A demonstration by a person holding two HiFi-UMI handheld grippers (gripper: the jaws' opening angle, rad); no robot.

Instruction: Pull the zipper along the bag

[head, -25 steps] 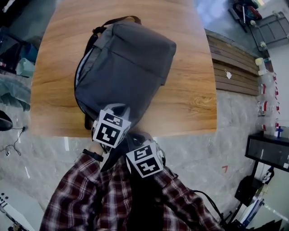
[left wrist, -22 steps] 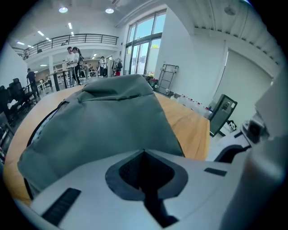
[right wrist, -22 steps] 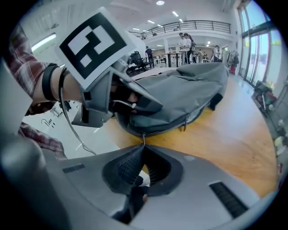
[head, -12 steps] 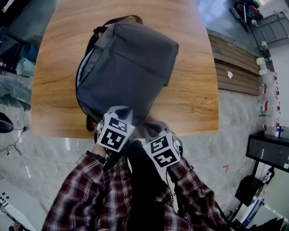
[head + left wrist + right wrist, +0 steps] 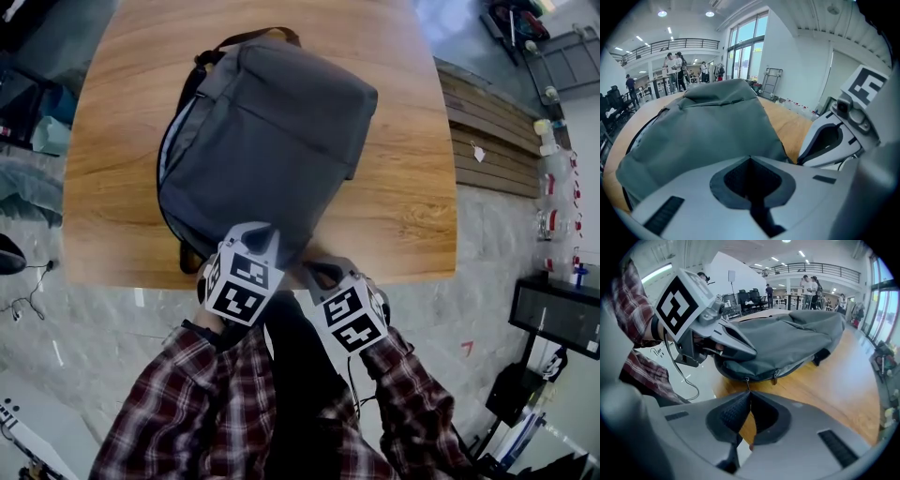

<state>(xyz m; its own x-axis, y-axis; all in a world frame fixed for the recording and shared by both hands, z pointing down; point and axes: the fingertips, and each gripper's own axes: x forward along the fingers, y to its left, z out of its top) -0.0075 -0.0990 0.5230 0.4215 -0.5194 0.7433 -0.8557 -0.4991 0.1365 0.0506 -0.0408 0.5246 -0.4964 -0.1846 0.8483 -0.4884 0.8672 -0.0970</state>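
A grey backpack (image 5: pixel 267 122) lies flat on the wooden table (image 5: pixel 403 187), its strap at the far end. My left gripper (image 5: pixel 265 230) rests at the bag's near edge, with its jaws shut on the bag's fabric (image 5: pixel 703 126). My right gripper (image 5: pixel 315 273) sits just right of it at the bag's near corner. In the right gripper view a small metal zipper pull (image 5: pixel 747 383) runs from the bag's seam into the shut jaws of the right gripper (image 5: pixel 749 391). A second pull (image 5: pixel 775 376) hangs free beside it. The left gripper (image 5: pixel 749 352) presses on the bag (image 5: pixel 797 338) above that seam.
The table's near edge (image 5: pixel 403 274) lies right under both grippers. A slatted wooden bench (image 5: pixel 487 141) stands to the right, with bottles (image 5: pixel 548 187) and a black cabinet (image 5: pixel 562 314) beyond it. People and chairs stand far off in the hall.
My right gripper has moved right and forward, from over my lap up to the bag's near corner. The left gripper has shifted slightly right along the bag's near edge.
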